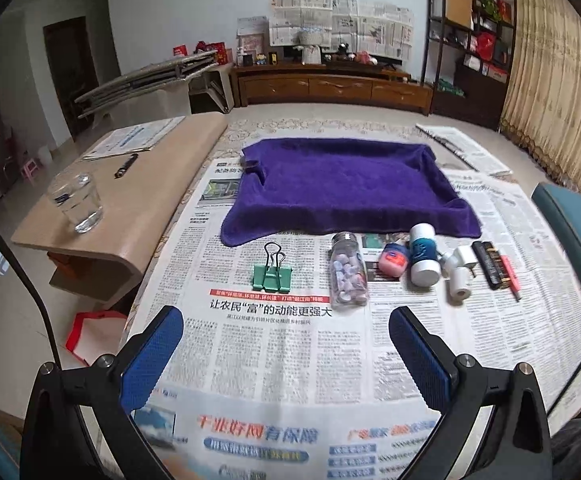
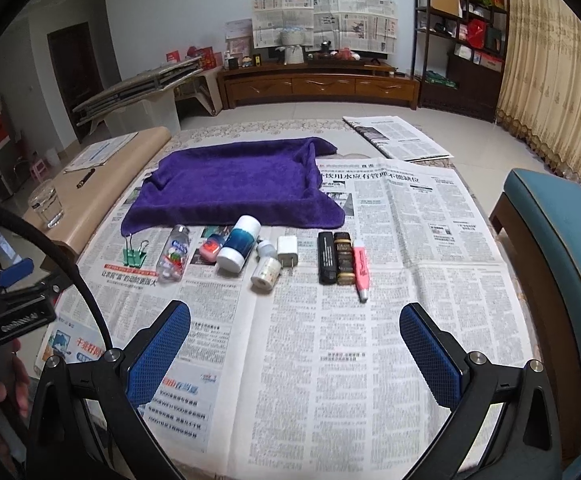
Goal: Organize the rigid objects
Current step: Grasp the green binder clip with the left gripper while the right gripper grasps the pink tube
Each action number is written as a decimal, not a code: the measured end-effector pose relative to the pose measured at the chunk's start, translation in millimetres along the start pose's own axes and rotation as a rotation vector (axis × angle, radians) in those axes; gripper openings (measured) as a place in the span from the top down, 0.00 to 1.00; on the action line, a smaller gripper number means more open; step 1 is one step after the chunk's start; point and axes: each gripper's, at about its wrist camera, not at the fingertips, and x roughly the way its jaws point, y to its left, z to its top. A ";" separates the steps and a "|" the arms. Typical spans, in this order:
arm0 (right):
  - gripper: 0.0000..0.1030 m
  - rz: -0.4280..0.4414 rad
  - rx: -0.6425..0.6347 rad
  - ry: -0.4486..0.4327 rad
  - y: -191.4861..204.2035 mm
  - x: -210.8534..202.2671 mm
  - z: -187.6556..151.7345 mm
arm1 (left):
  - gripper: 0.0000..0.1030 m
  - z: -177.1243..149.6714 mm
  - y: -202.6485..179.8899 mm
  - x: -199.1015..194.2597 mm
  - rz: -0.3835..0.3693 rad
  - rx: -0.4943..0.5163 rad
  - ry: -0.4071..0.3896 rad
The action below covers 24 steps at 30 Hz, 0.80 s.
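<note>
left gripper (image 1: pixel 286 334) jaws apart, empty | right gripper (image 2: pixel 295 330) jaws apart, empty | green binder clip (image 1: pixel 272 274), pill bottle (image 1: pixel 348 270), pink Vaseline jar (image 1: pixel 392 260) lay mid-frame on newspaper (image 1: pixel 274 360) headlined "让农民富的动能更强大" | purple towel (image 1: pixel 342 188) above them

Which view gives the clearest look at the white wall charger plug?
The right wrist view. There the white rectangular plastic charger plug lies fully exposed on the newspaper, prongs visible. In the left wrist view the plug sits toward the right edge, distorted and crowded against the white roll.
</note>
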 end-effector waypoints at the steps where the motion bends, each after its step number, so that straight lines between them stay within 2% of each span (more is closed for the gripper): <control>1: 0.00 0.007 0.007 0.007 -3.9 7.2 3.4 | 0.00 2.2 -0.1 9.9 -0.010 0.012 0.015; 6: 0.00 -0.013 0.072 0.088 -33.2 58.1 14.3 | 0.00 5.8 4.8 68.6 -0.027 0.046 0.060; 10: 0.01 -0.021 0.106 0.142 -58.1 99.5 20.0 | 0.01 4.9 11.8 103.0 -0.030 0.033 0.083; 16: 0.02 -0.080 0.027 0.174 -70.2 146.0 24.6 | 0.04 6.8 20.9 130.6 -0.041 0.008 0.085; 17: 0.02 -0.084 0.015 0.177 -70.7 151.0 24.2 | 0.06 6.4 21.0 132.5 -0.040 0.012 0.091; 19: 0.02 -0.083 0.002 0.180 -73.0 158.9 23.2 | 0.18 7.8 20.4 139.7 -0.037 0.020 0.099; 24: 0.19 -0.074 -0.019 0.194 -80.9 178.5 22.4 | 0.31 9.4 16.2 148.8 -0.040 0.051 0.112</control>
